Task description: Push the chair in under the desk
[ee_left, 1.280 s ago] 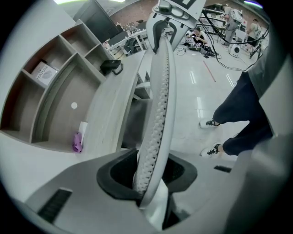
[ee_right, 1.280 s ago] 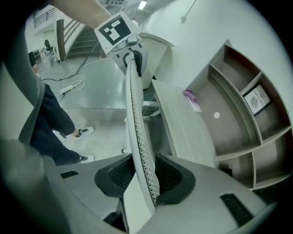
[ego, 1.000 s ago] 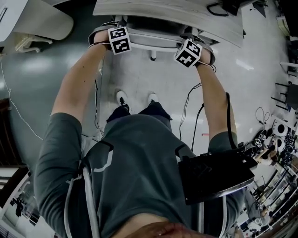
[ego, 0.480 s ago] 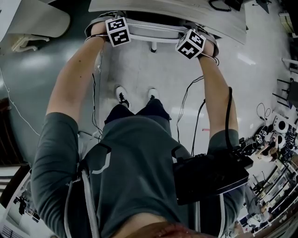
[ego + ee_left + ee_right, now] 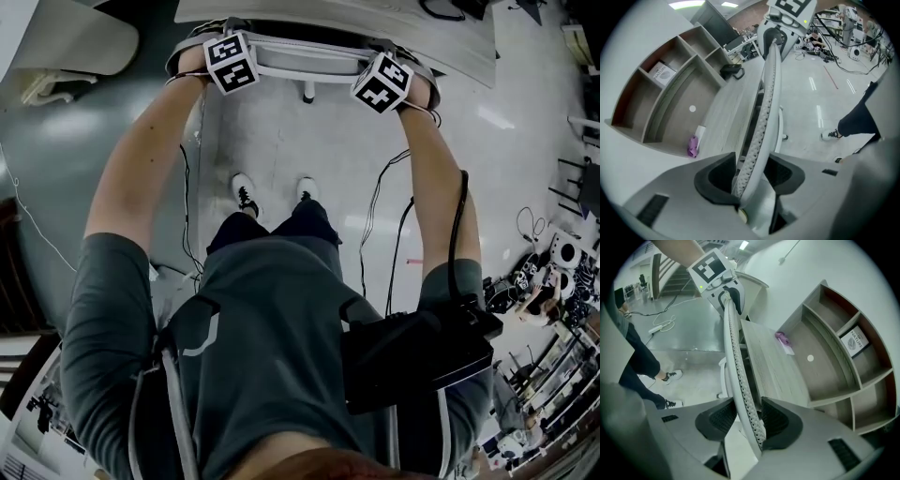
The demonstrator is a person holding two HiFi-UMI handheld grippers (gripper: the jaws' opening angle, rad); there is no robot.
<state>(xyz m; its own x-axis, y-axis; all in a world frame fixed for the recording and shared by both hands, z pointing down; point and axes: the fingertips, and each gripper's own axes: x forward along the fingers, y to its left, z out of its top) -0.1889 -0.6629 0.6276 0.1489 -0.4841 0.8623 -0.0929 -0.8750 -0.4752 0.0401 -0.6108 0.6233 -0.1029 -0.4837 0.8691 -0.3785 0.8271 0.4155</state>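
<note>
The white mesh chair backrest (image 5: 300, 58) lies against the desk edge (image 5: 337, 17) at the top of the head view. My left gripper (image 5: 225, 49) straddles its left end and my right gripper (image 5: 392, 73) its right end. In the left gripper view the backrest rim (image 5: 766, 108) runs between the black pads (image 5: 717, 180) of the left gripper (image 5: 750, 180), with a gap on the right side. In the right gripper view the rim (image 5: 736, 357) passes through the right gripper (image 5: 743, 420), with a gap on the left. Both pairs of jaws have just been opening around the backrest.
A grey wooden desktop (image 5: 726, 112) carries a purple object (image 5: 692, 146) and a black item (image 5: 731, 71), with open shelf cubbies (image 5: 843, 348) behind it. A chair caster (image 5: 307, 94), cables (image 5: 375, 216) and my shoes (image 5: 246, 197) are on the floor. Equipment clutters the right side (image 5: 562, 262).
Both hands and the chair back have shifted up the head view, closer to the desk edge. More of the seat is now hidden under the desktop.
</note>
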